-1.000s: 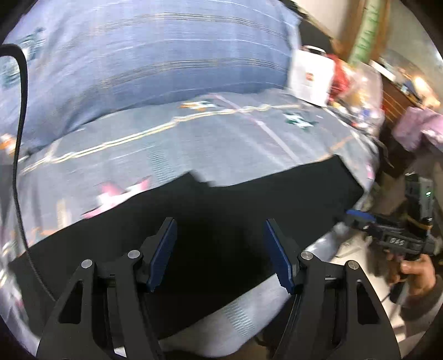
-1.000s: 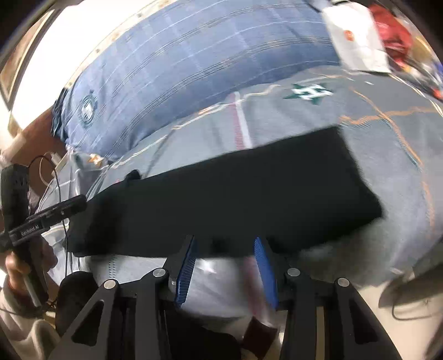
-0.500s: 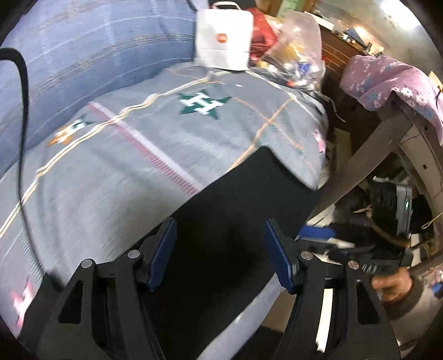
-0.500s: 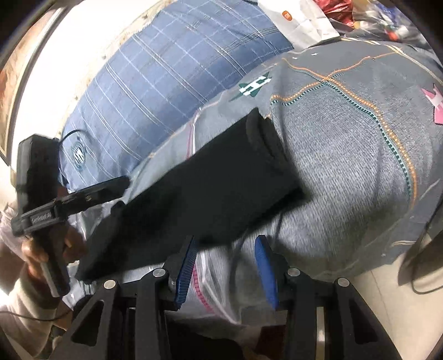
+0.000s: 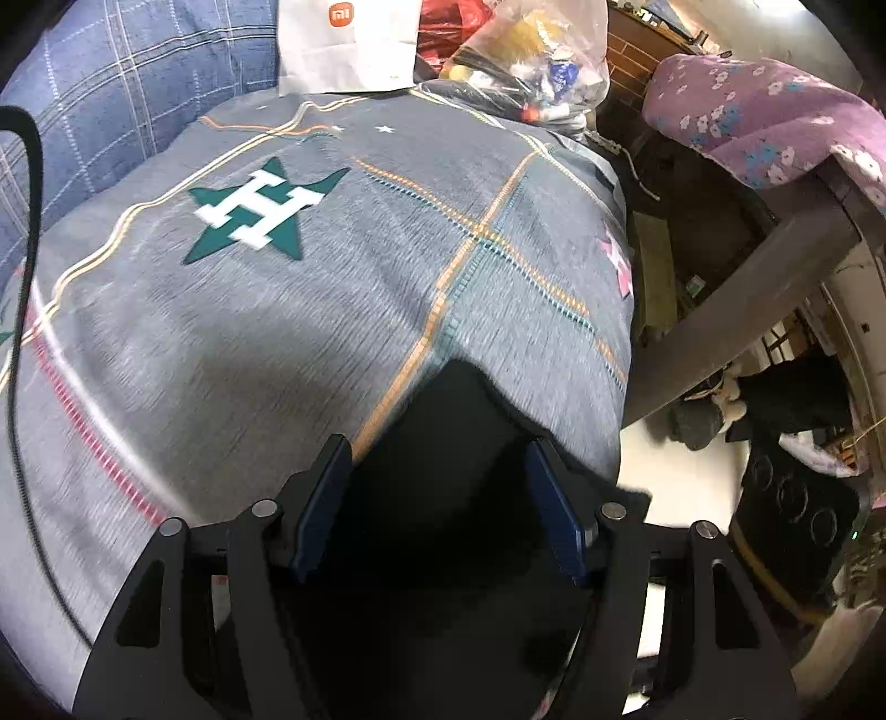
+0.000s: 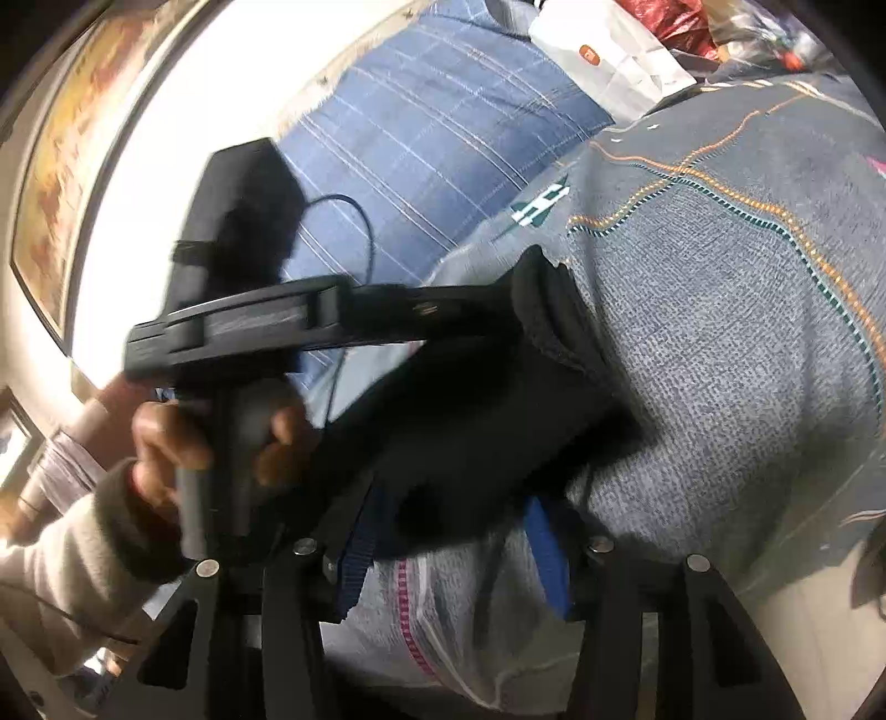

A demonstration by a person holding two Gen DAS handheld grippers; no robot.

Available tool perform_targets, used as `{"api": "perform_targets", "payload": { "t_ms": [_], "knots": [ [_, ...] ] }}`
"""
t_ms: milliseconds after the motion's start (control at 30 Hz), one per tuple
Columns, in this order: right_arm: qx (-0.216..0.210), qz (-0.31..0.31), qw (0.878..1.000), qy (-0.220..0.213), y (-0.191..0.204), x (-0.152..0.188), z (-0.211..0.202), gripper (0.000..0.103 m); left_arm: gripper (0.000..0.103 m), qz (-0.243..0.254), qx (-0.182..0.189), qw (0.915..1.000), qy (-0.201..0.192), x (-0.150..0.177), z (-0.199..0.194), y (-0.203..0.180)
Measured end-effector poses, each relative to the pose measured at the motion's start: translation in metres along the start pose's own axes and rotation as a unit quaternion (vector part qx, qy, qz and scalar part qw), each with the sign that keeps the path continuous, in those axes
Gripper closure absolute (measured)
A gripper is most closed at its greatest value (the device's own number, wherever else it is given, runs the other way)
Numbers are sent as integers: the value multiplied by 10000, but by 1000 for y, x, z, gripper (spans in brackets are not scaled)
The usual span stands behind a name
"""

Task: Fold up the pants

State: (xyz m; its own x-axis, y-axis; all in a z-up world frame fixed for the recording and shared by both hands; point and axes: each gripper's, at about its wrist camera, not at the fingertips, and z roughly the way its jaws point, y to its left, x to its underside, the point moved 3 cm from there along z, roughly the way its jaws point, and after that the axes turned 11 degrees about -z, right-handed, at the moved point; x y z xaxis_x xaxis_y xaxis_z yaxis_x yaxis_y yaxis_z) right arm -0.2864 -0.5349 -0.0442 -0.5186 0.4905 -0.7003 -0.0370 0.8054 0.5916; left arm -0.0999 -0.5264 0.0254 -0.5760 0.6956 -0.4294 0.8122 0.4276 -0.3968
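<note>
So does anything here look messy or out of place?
Mostly the black pants: they lie bunched near the bed's edge on the grey bedspread, one end lumped up rather than flat. Bags crowd the far end.

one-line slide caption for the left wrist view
Open left gripper over folded black pants on a grey patterned bedspread.

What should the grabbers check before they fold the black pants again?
1. Pants on the bed cover: ok.
2. Pants end between the left hand-held gripper fingers: ok.
3. Left pads pressing the cloth: cannot tell.
4. Right hand-held gripper jaws opening, pants edge between them: ok.
5. Left gripper crossing close in front of the right: not ok.
6. Bag clear of the pants: ok.
</note>
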Motion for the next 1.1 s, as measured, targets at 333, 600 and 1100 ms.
{"api": "perform_targets", "payload": {
  "t_ms": [333, 600, 1100],
  "knots": [
    [-16, 593, 9976, -359, -20, -6, 6, 91, 59, 473, 56, 9986, -251, 1, 11, -19],
    [-187, -607, 9974, -341, 51, -45, -11, 92, 61, 23, 431, 9957, -824, 1, -69, -9],
    [-1229, -2531, 9300, 2366, 202, -4, 151, 66, 25, -2118, -542, 9550, -2004, 138, -241, 149]
  ]
}}
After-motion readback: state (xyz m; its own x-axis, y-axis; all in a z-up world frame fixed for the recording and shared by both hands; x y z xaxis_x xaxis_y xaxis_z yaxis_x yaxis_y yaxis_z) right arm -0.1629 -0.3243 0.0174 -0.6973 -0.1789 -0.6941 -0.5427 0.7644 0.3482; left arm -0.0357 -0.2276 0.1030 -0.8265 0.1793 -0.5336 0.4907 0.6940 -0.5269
